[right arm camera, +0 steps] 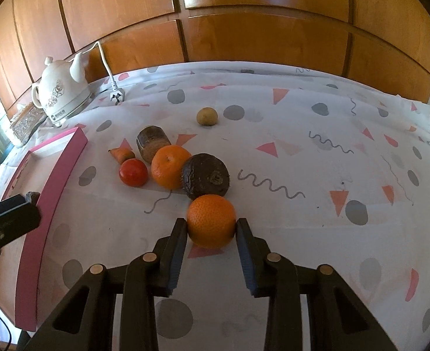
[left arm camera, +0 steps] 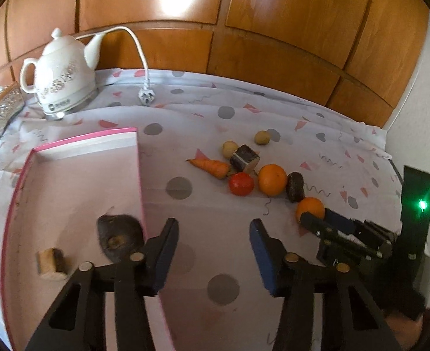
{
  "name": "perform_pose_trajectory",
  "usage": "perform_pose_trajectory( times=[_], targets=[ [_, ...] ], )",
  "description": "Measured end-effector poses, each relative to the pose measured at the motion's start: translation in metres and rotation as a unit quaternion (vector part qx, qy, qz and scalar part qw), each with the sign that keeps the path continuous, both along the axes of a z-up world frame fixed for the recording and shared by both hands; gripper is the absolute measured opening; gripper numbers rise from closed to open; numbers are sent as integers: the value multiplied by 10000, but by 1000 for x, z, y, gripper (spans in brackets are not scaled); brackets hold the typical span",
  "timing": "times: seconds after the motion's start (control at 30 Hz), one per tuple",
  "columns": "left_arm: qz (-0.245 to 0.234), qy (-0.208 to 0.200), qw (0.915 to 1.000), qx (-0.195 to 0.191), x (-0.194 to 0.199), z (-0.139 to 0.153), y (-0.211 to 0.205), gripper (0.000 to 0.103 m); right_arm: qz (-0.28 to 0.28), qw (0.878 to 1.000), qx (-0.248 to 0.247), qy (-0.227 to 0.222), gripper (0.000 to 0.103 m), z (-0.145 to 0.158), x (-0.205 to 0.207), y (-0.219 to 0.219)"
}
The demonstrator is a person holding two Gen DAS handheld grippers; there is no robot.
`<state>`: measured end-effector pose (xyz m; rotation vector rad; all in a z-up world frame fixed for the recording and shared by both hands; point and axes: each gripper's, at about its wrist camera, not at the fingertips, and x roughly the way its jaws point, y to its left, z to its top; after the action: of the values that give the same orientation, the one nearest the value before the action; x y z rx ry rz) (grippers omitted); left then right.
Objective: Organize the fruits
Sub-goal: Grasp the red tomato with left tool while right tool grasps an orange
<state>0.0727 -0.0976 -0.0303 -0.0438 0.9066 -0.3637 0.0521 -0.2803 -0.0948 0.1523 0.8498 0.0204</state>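
Kettle: far left at the back, a white kettle (left arm camera: 61, 73) sits on the table (left arm camera: 346, 158), its plug (left arm camera: 146, 97) lying loose on the patterned cloth.
Pink box: here's the pink box (left arm camera: 68, 181), open, with a dark root (left arm camera: 118, 234) and a small cut log piece (left arm camera: 50, 264) already inside.
Left hand-held gripper: the left hand-held gripper (left arm camera: 213, 248) hangs over the box's right wall, jaws spread wide, nothing between them.
The pile: in the middle, a carrot (left arm camera: 210, 167), a tomato (right arm camera: 133, 172), a dark cut cylinder (right arm camera: 153, 143), a far orange (right arm camera: 170, 170) and a dark round root (right arm camera: 206, 177), all bunched close; a small tan fruit (right arm camera: 207, 116) sits apart behind them.
Near orange: the near orange (right arm camera: 211, 220) lies just in front of the dark round root, possibly touching it, though the wrist view doesn't settle that.
Right hand-held gripper: the right hand-held gripper (right arm camera: 211, 229) straddles that near orange, a pad against each flank, at its widest part; it looks closed on the fruit, which sits on the cloth.
Step in hand: by my reading, gripping this orange to take it to the box.
Doing it well: squeeze gently at the equator, lift straight up before swinging left so the dark root isn't nudged, and clear the box wall and the waiting left tool.
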Motion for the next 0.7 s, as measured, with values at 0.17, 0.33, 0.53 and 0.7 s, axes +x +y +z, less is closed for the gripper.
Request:
perform_pose_trajectory(
  times=[0.17, 0.33, 0.53, 0.7],
  targets=[
    [8, 130, 9999, -82, 18, -7, -12, 43, -3, 10000, -10, 3, 34, 0, 0, 0],
    [80, 289, 9995, -133, 36, -16, -25, 43, 28, 10000, -10, -9, 34, 0, 0, -1],
    [116, 362, 9992, -156, 51, -25, -35, 43, 45, 10000, -21, -8, 34, 0, 1, -1],
    [116, 437, 9988, -166, 65, -32, -45, 43, 43, 10000, 24, 6, 35, 0, 1, -1]
  ],
)
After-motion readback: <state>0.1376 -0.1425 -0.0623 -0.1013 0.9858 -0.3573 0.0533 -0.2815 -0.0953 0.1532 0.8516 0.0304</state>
